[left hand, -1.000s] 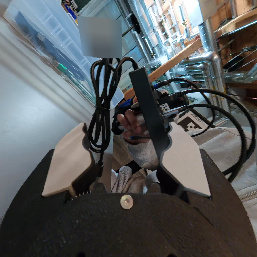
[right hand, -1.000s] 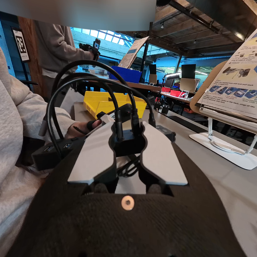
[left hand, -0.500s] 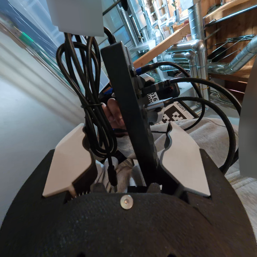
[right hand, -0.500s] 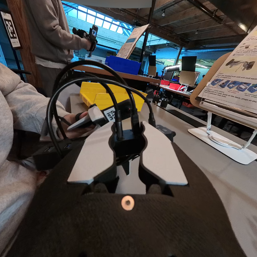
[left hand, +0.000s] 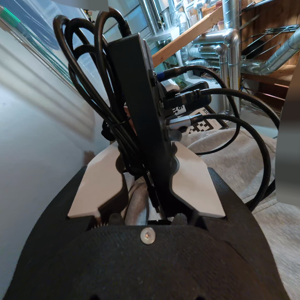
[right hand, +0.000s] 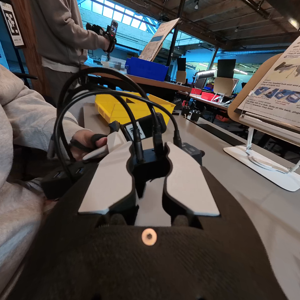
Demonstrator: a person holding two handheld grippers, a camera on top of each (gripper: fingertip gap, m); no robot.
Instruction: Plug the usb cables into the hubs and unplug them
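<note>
The left claw (left hand: pixel 146 155) is clamped on a long black hub (left hand: pixel 139 100) that stands upright between its pads, with a bundled black cable (left hand: pixel 90 90) squeezed in on the left side. Three usb cables (left hand: pixel 235 97) plug into the hub's right face and loop away. The right claw (right hand: pixel 149 155) is clamped on a second, smaller hub (right hand: pixel 148 164) above the grey bench (right hand: pixel 243 186); the cables' other ends (right hand: pixel 138 142) stand plugged into its top. A yellow bin (right hand: pixel 134 107) sits beyond.

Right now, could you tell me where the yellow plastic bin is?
In the right wrist view, the yellow plastic bin sits on the grey table, behind the arching black cables.
</note>
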